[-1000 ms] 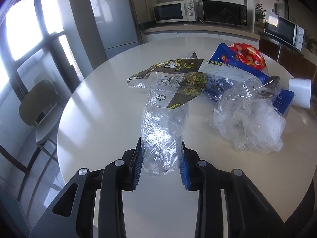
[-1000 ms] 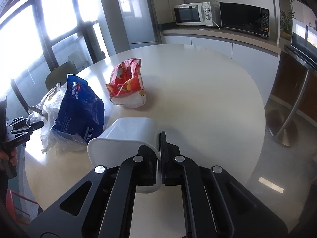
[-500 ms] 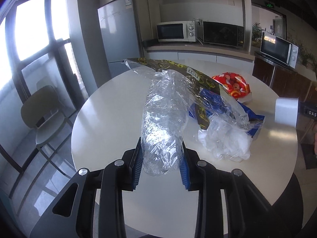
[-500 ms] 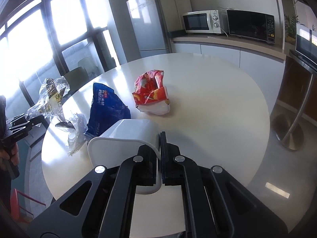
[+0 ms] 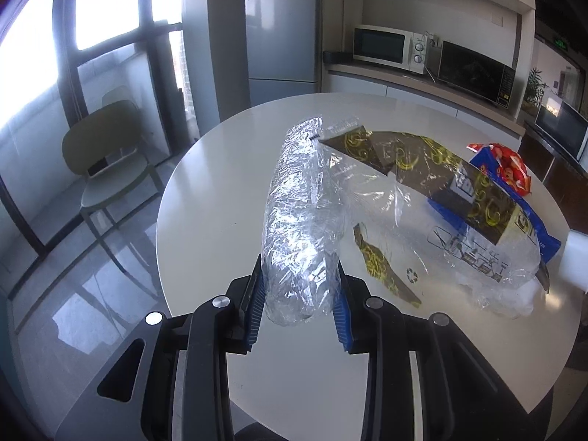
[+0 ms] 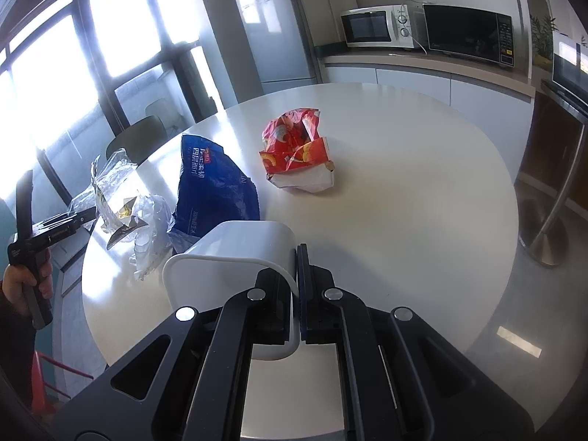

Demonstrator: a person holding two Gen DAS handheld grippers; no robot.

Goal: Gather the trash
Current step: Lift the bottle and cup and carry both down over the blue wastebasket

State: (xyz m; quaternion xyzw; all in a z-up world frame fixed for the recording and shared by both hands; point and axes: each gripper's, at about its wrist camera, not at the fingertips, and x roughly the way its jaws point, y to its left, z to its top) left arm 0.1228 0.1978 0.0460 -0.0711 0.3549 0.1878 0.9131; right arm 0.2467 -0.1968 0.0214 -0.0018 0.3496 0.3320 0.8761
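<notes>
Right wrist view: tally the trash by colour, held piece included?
Clear crumpled plastic wrappers: 2
Blue printed plastic bag: 1
Red printed paper carton: 1
Total: 4, excluding the white plastic bin in the right tongs.

The clear plastic wrapper point(image 5: 305, 220) hides part of the round table point(image 5: 220, 198) and of the blue bag point(image 5: 544, 239) in the left wrist view. The white bin point(image 6: 235, 257) conceals the inner left finger of the right gripper point(image 6: 296, 294). The black microwave point(image 5: 558, 128) is cut off by the frame edge. Print on the blue bag is too small to read.
</notes>
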